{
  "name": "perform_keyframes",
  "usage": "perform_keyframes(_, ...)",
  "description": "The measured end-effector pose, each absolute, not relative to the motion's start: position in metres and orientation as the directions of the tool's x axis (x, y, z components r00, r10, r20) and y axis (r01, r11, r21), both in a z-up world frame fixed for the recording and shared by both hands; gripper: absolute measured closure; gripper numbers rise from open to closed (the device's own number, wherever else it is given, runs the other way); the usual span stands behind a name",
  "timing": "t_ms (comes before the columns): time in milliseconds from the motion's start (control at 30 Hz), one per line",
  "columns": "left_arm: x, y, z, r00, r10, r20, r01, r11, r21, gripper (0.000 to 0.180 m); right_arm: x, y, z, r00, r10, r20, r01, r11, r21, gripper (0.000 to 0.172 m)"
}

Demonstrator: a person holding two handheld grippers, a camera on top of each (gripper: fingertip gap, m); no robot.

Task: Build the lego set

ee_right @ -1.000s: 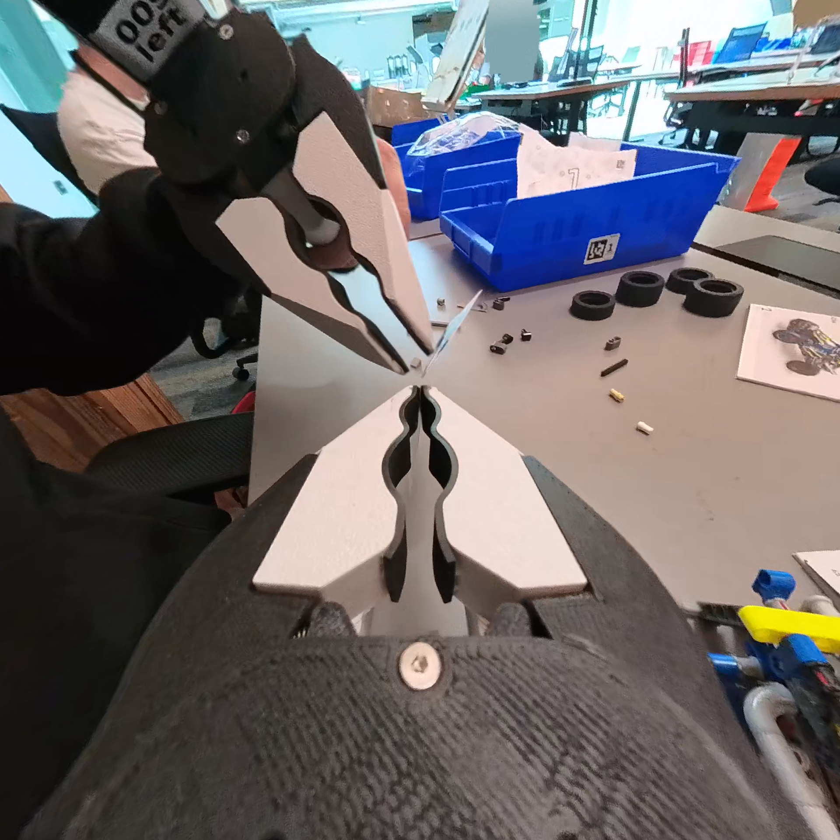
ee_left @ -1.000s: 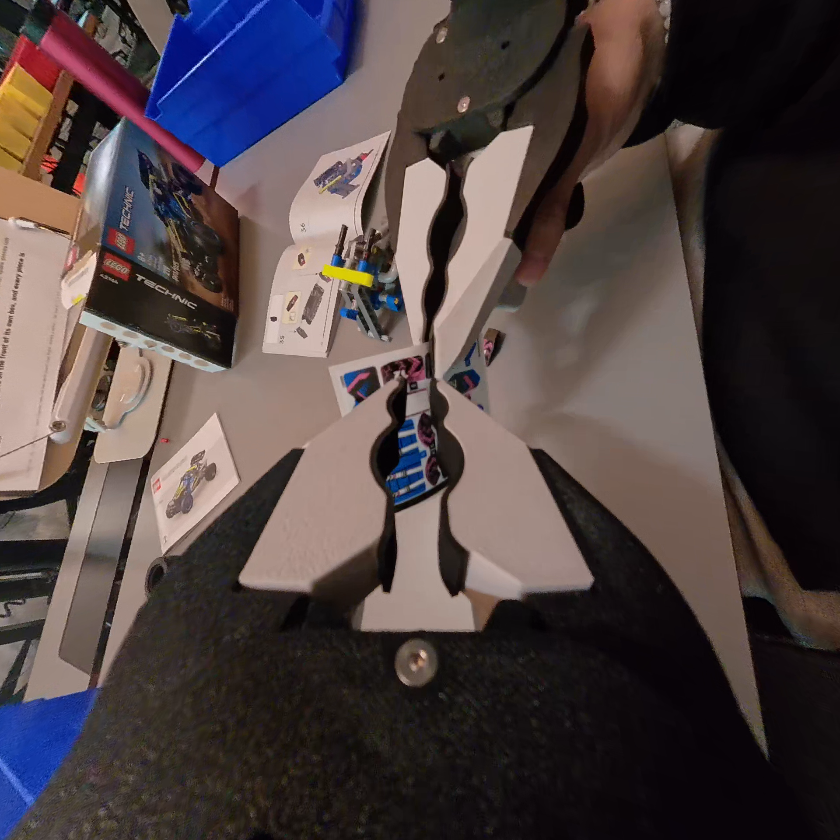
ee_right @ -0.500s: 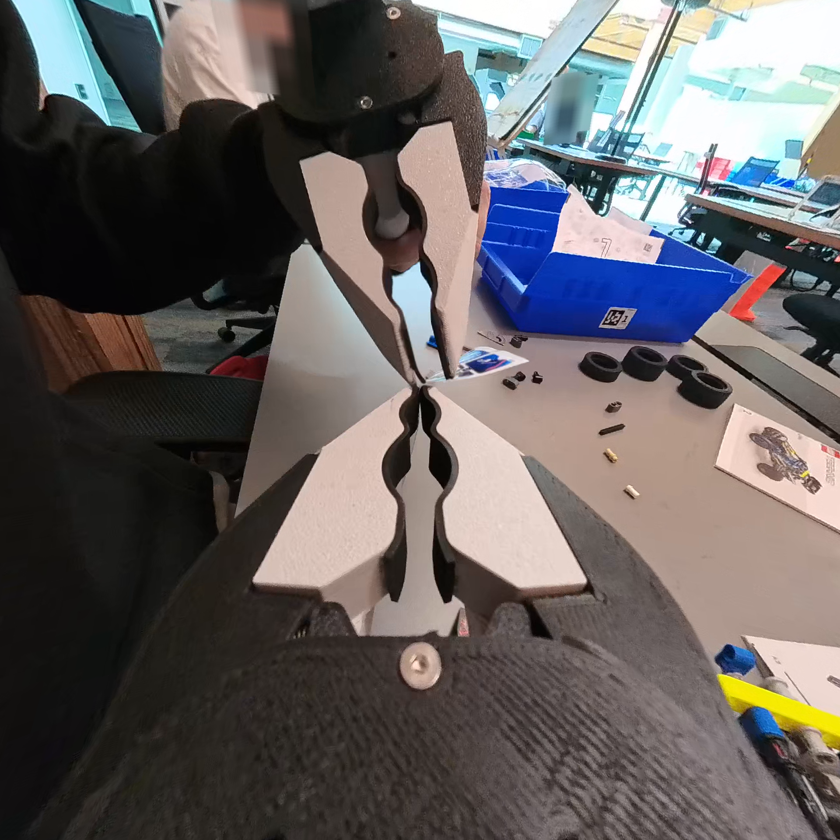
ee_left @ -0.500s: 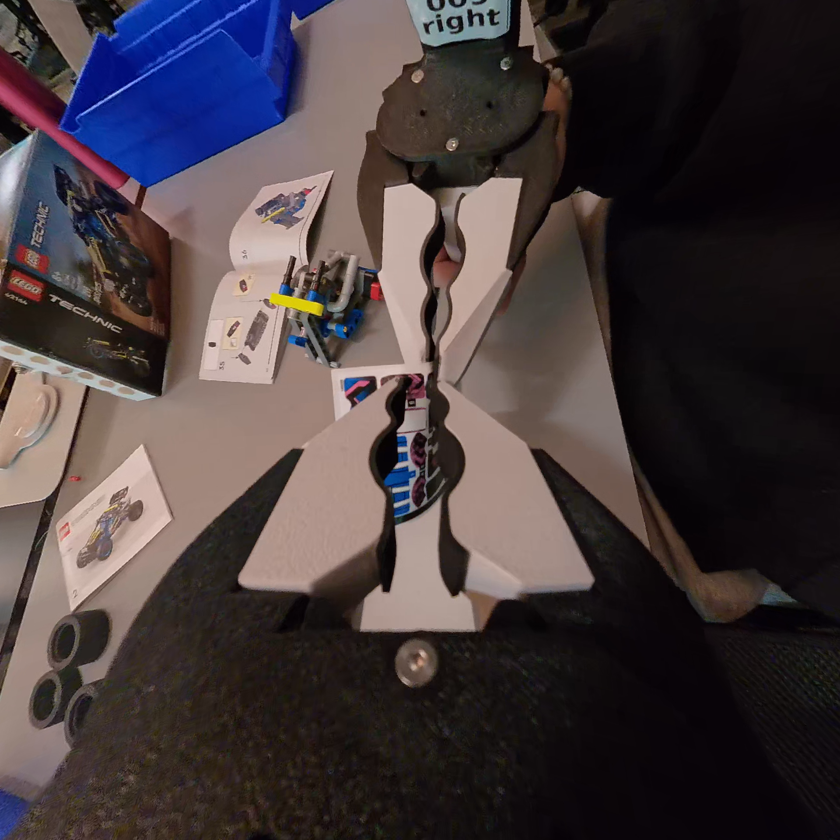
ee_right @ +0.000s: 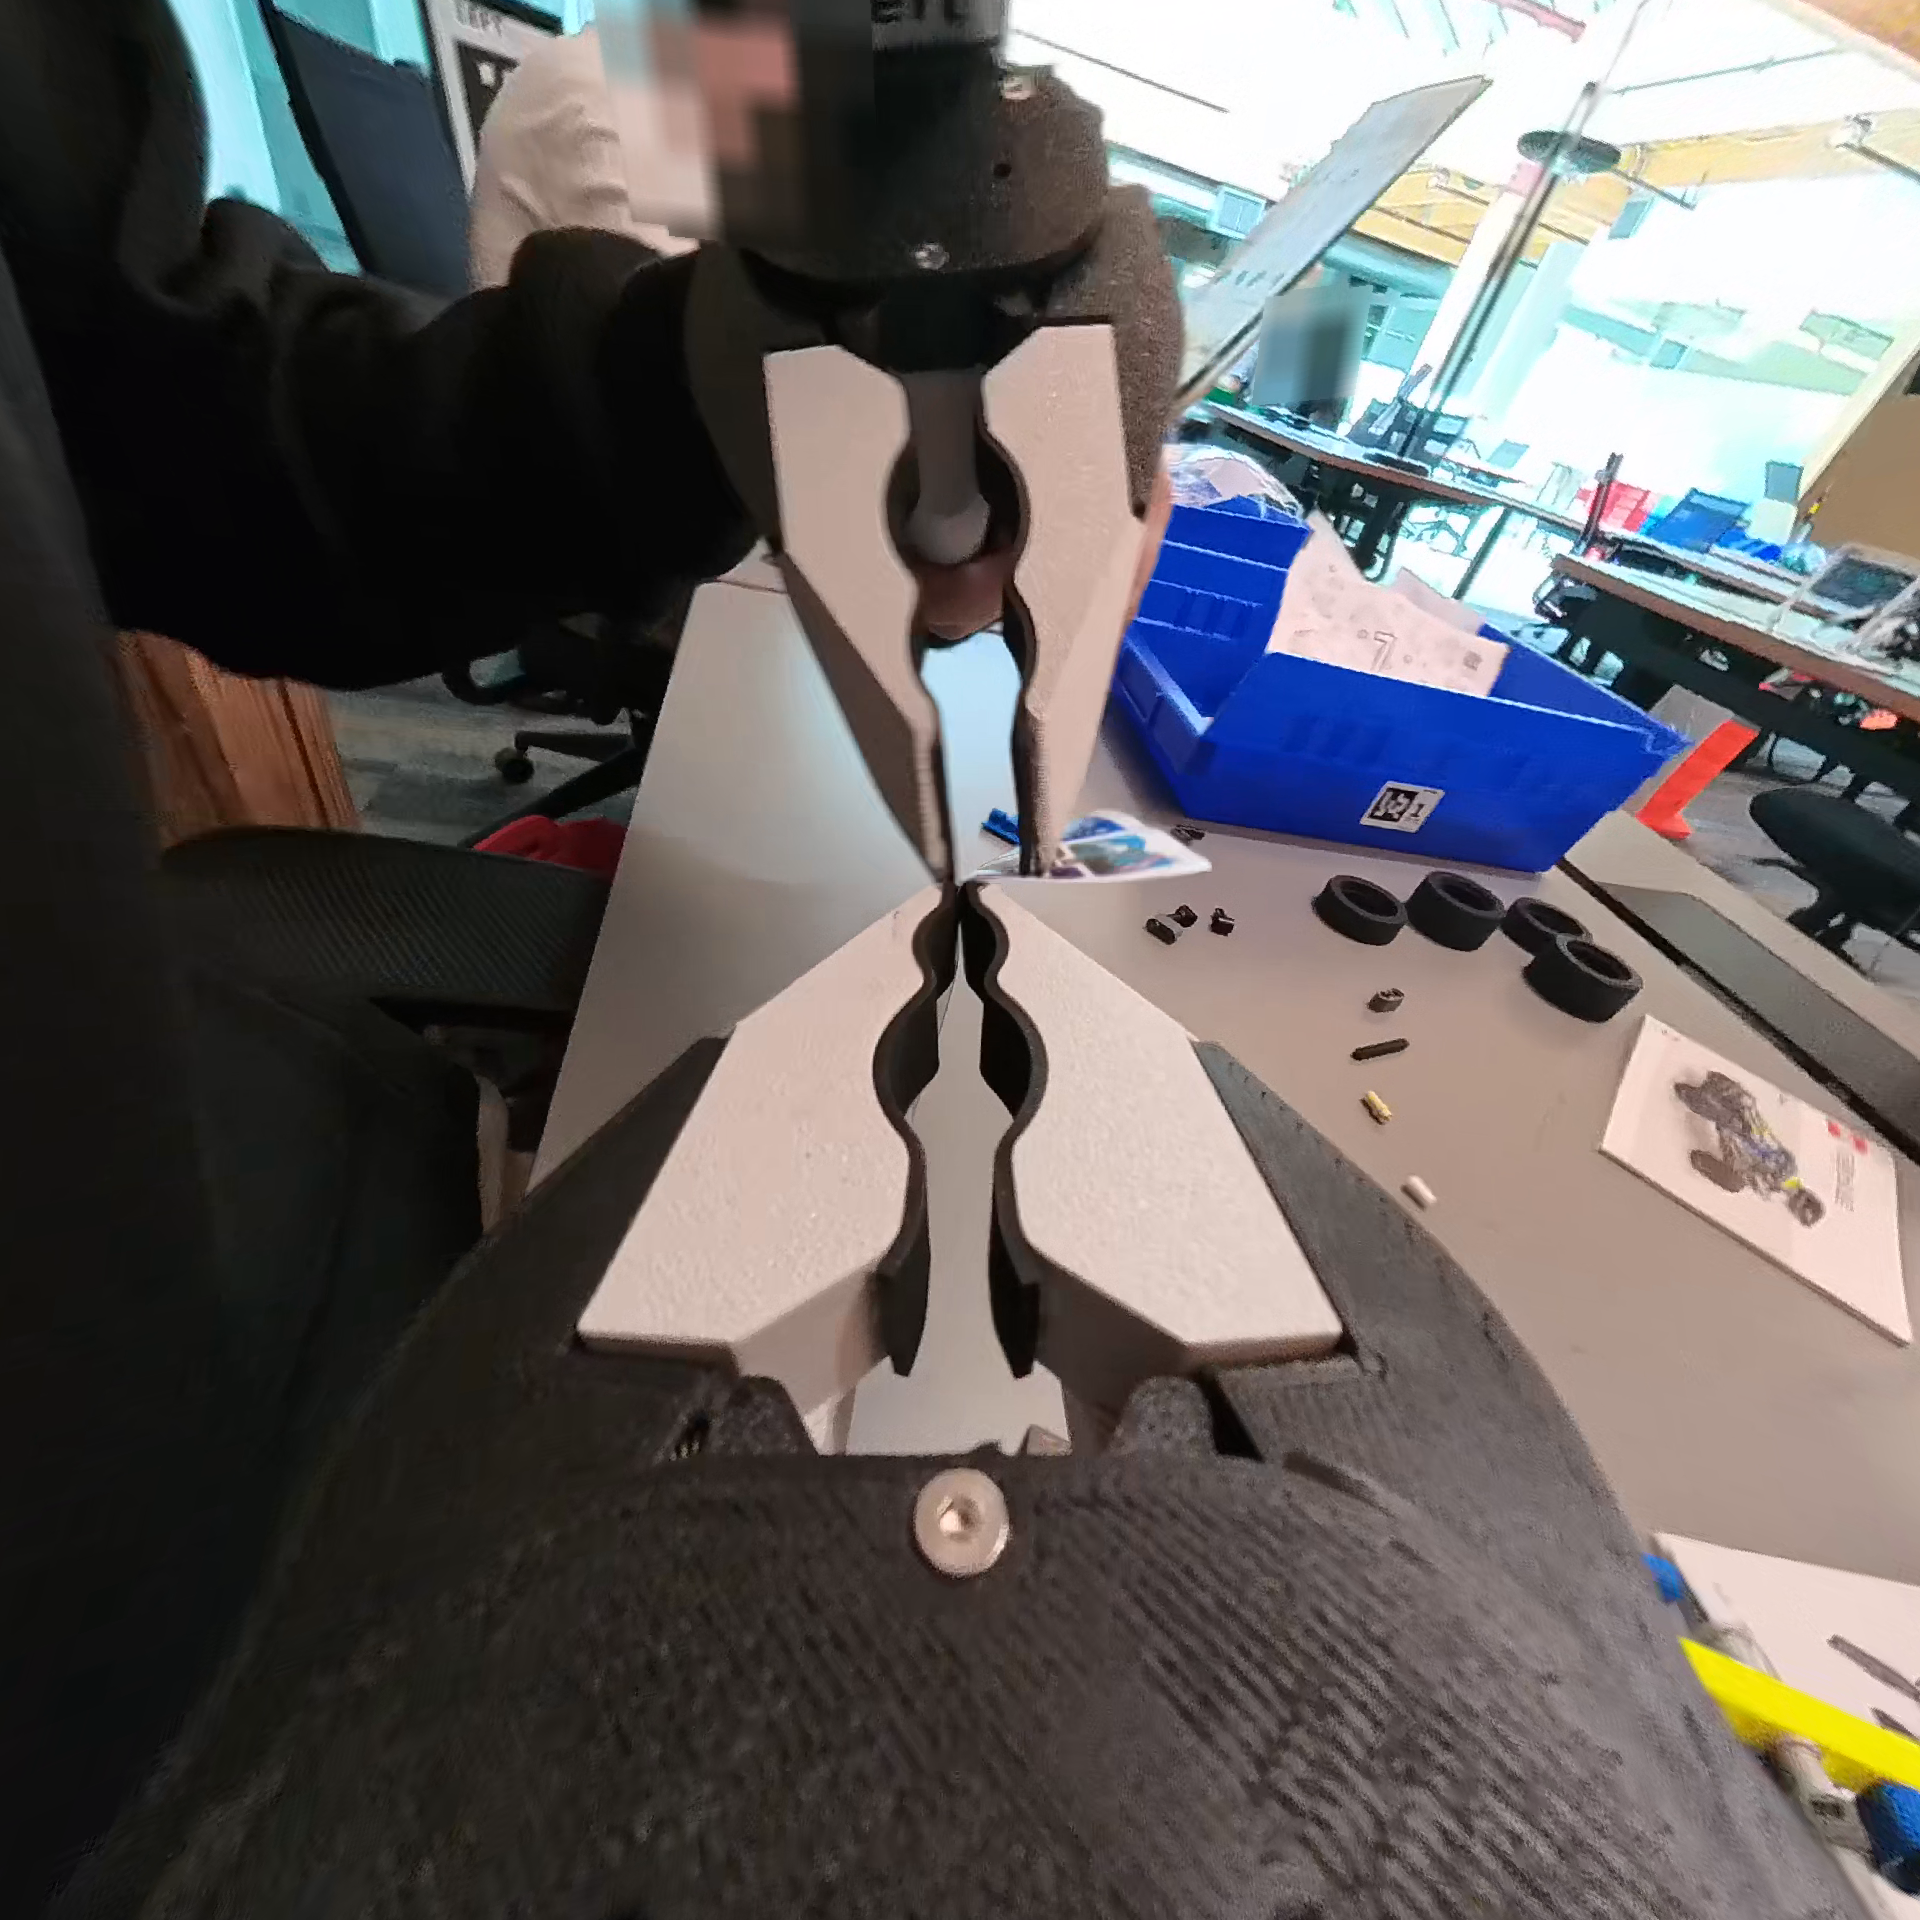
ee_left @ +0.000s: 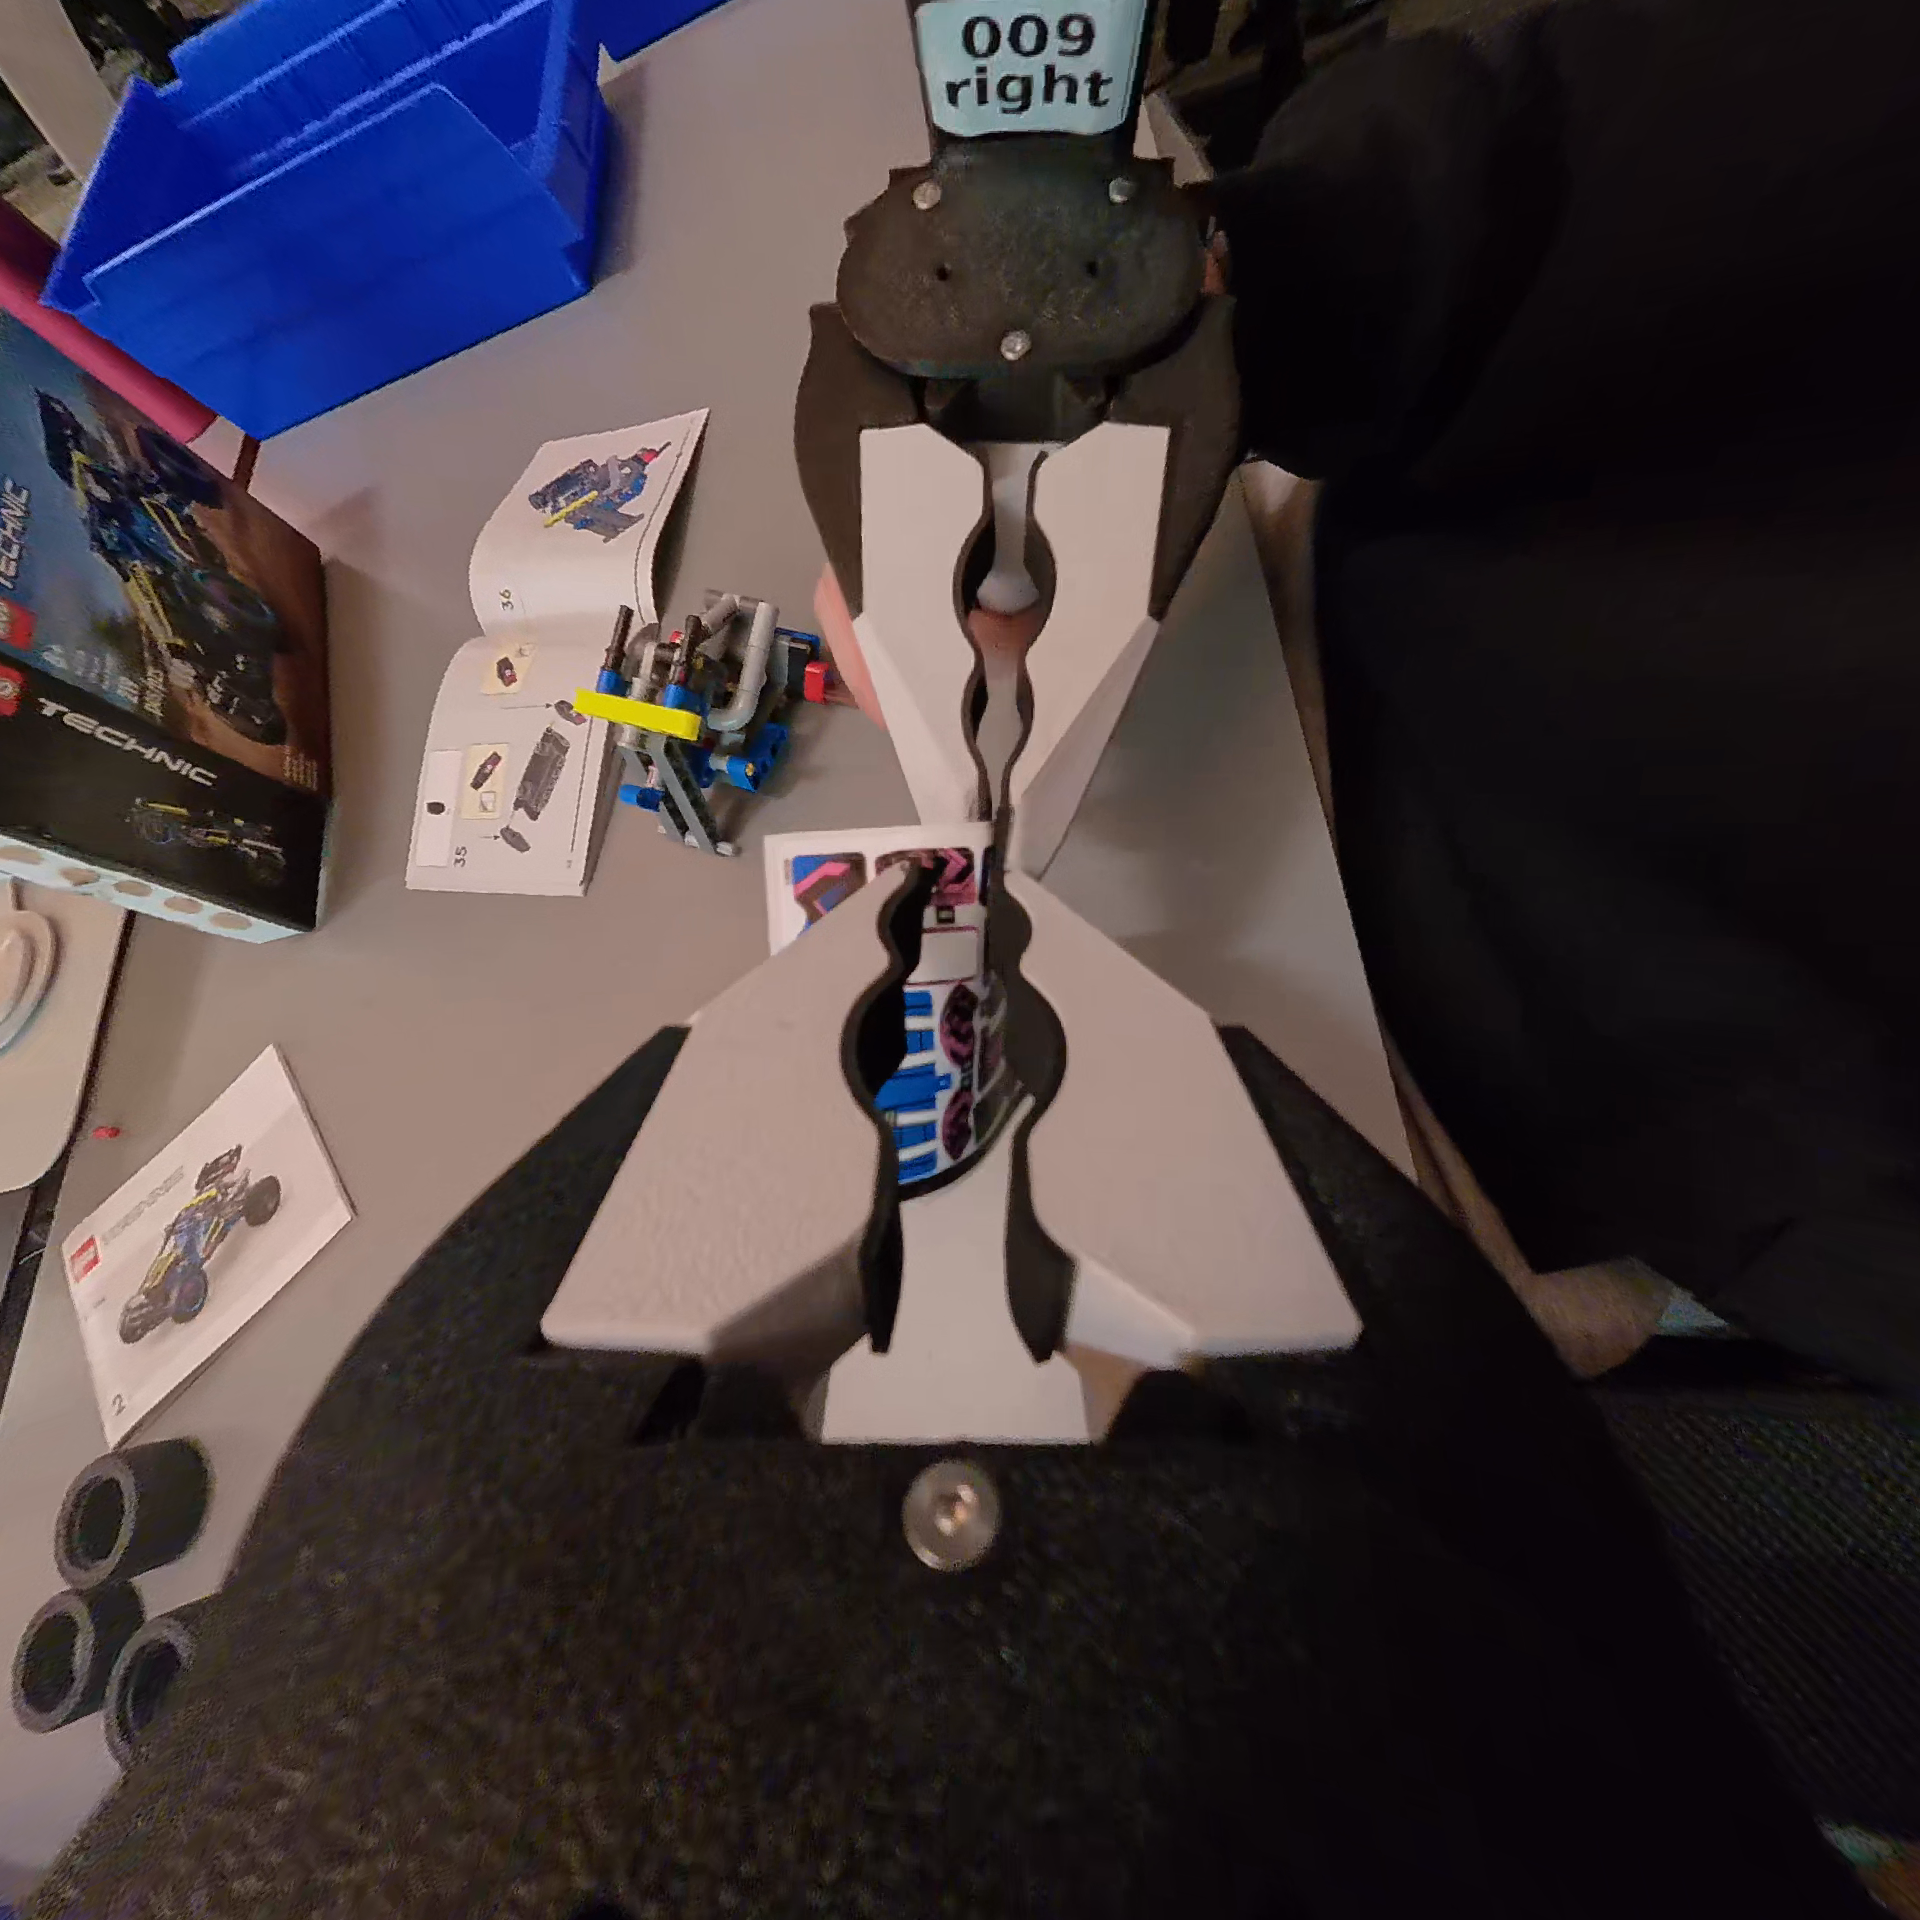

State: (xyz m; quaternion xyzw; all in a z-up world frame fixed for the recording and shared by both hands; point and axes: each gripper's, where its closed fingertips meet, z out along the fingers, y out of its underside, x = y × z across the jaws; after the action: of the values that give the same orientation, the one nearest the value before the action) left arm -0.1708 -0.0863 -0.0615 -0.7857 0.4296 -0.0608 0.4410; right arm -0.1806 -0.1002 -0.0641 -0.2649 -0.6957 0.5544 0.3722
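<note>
A sticker sheet point(ee_left: 821, 883) with blue, pink and black stickers hangs above the grey table point(ee_left: 468, 1018). My right gripper point(ee_right: 958, 902) is shut on the near edge of the sheet point(ee_right: 1132, 857). In the left wrist view it point(ee_left: 987, 816) comes down from the top and pinches the sheet's upper edge. My left gripper point(ee_left: 956, 878) faces it tip to tip, directly over the sheet. Its jaws stand slightly apart and nothing is pinched between them. In the right wrist view the left gripper point(ee_right: 987, 862) has one fingertip point(ee_right: 1036, 857) resting against the sheet.
A blue bin point(ee_right: 1403, 727) stands behind. Black tyres point(ee_right: 1455, 909) and small loose parts point(ee_right: 1184, 920) lie on the table. A toy box point(ee_left: 135, 675), an open booklet point(ee_left: 540, 675), a half-built model point(ee_left: 707, 707) and a small leaflet point(ee_left: 197, 1226) lie to the left. Only a small space, under 4 cm, lies between the two pairs of fingers. The half-built model point(ee_left: 707, 707) is about 20 centimetres from both grippers' fingertips.
Both grippers turned until they face each other straight on, tips nearly touching. The left jaws opened a little. The sheet stayed in the right grip and swung from edge-on to flatter.
</note>
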Motion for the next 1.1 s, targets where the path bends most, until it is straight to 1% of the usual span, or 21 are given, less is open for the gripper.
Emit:
perform_keyframes(133,-0.170,-0.091,-0.067,0.603,-0.755,-0.257,-0.636,-0.261,-0.726,0.173,-0.180,-0.104,-0.069,-0.575,0.756,0.312,-0.058,0.343,-0.937,0.172)
perform_keyframes(233,-0.169,-0.093,-0.073,0.593,-0.770,-0.236,-0.644,-0.276,-0.714,0.173,-0.180,-0.105,-0.075,-0.560,0.718,0.413,-0.077,0.451,-0.889,0.172)
perform_keyframes(333,-0.170,-0.094,-0.078,0.589,-0.779,-0.215,-0.644,-0.291,-0.708,0.165,-0.180,-0.107,-0.079,-0.544,0.686,0.484,-0.086,0.528,-0.845,0.172)
perform_keyframes(433,-0.171,-0.095,-0.079,0.586,-0.779,-0.224,-0.652,-0.289,-0.701,0.164,-0.181,-0.107,-0.080,-0.526,0.672,0.521,-0.098,0.561,-0.822,0.172)
perform_keyframes(500,-0.171,-0.093,-0.078,0.587,-0.774,-0.239,-0.654,-0.279,-0.704,0.174,-0.181,-0.104,-0.079,-0.495,0.653,0.574,-0.119,0.603,-0.789,0.172)
perform_keyframes(600,-0.171,-0.093,-0.079,0.593,-0.771,-0.234,-0.654,-0.291,-0.698,0.173,-0.182,-0.103,-0.079,-0.484,0.637,0.600,-0.124,0.629,-0.767,0.172)
perform_keyframes(767,-0.170,-0.095,-0.085,0.558,-0.787,-0.263,-0.705,-0.282,-0.650,0.174,-0.180,-0.104,-0.086,-0.484,0.580,0.654,-0.131,0.692,-0.710,0.172)
perform_keyframes(933,-0.168,-0.098,-0.089,0.554,-0.807,-0.206,-0.684,-0.300,-0.665,0.175,-0.178,-0.106,-0.090,-0.480,0.514,0.711,-0.151,0.750,-0.644,0.172)
perform_keyframes(1100,-0.167,-0.102,-0.094,0.536,-0.824,-0.186,-0.693,-0.303,-0.654,0.177,-0.176,-0.108,-0.096,-0.493,0.480,0.725,-0.159,0.770,-0.618,0.172)
